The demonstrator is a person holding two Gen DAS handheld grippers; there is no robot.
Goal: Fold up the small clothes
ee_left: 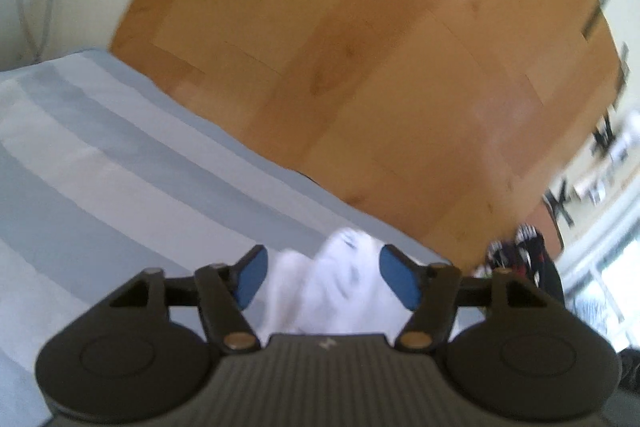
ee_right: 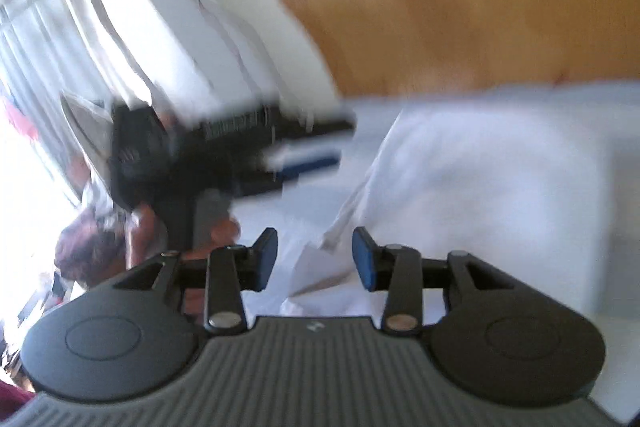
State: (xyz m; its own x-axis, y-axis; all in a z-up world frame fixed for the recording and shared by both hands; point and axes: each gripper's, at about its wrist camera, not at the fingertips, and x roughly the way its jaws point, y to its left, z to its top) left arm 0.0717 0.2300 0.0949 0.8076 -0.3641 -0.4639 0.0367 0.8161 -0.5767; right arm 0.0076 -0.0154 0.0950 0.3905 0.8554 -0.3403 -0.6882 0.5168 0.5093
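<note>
A small white garment (ee_left: 332, 291) lies crumpled on a blue-and-white striped cloth (ee_left: 100, 167). My left gripper (ee_left: 320, 277) is open, its blue pads on either side of the white fabric, just above it. In the right wrist view my right gripper (ee_right: 314, 257) is open over a white garment (ee_right: 460, 179), with a folded edge between its pads. The left gripper (ee_right: 280, 147) shows there too, blurred, at the left, held by a hand. Both views are motion-blurred.
A wooden floor (ee_left: 360, 47) lies beyond the edge of the striped surface. A dark patterned object (ee_left: 524, 255) sits at the right edge of the surface. White fabric or bedding (ee_right: 160, 27) hangs at the left in the right wrist view.
</note>
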